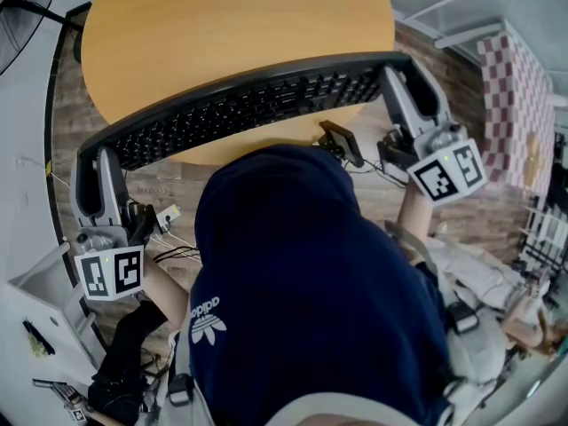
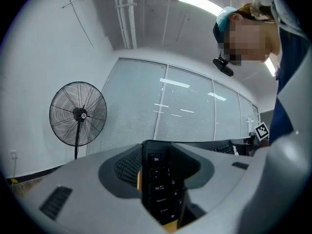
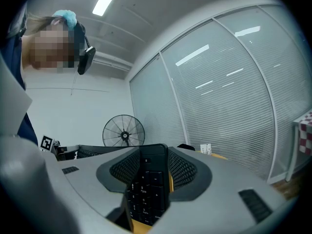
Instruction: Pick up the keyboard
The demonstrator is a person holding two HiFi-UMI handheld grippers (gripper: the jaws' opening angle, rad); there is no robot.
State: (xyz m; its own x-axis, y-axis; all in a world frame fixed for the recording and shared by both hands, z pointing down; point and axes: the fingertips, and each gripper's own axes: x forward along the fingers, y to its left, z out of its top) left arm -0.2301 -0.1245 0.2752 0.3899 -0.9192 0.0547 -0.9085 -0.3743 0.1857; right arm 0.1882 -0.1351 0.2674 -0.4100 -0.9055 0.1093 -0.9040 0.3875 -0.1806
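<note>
A long black keyboard (image 1: 240, 105) hangs in the air over the near edge of the round wooden table (image 1: 231, 16), held at both ends. My left gripper (image 1: 93, 153) is shut on its left end, where the Esc key end (image 2: 158, 179) shows clamped between the grey jaws. On the other side, my right gripper (image 1: 397, 67) is shut on the number-pad end (image 3: 146, 184). The keyboard runs from lower left to upper right in the head view, keys facing up.
A person in a dark blue hooded top (image 1: 311, 300) fills the lower middle of the head view. A standing fan (image 2: 78, 113) is by the glass partition wall (image 3: 229, 96). A checked cloth (image 1: 519, 87) is at far right. Cables (image 1: 173, 254) lie on the wood floor.
</note>
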